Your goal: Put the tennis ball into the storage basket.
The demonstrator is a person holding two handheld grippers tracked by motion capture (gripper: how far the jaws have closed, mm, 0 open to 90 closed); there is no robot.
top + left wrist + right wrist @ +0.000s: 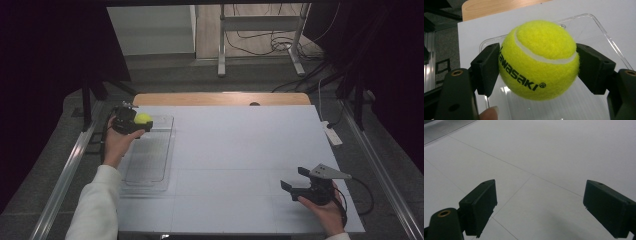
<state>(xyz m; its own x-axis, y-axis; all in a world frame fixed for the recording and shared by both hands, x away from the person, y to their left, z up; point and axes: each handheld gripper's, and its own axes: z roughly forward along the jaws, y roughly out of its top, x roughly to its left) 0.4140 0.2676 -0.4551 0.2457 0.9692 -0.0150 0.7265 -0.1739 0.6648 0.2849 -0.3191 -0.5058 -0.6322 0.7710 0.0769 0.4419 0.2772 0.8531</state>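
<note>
In the high view, the left gripper [136, 122] holds a ball [143, 119] above the far end of a clear tray [150, 165] at the counter's [240, 150] left edge; the right gripper [295, 181] rests near the right corner. The left gripper view shows both pads [487, 68] pinching the ball [539, 60] over the tray [599, 27]. In the right gripper view, the jaws stand spread above bare counter [544, 152].

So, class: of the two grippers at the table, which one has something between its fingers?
The left gripper, over the clear tray at the table's left edge, squeezes a yellow tennis ball. The right gripper hangs open with only bare white table under it.
</note>
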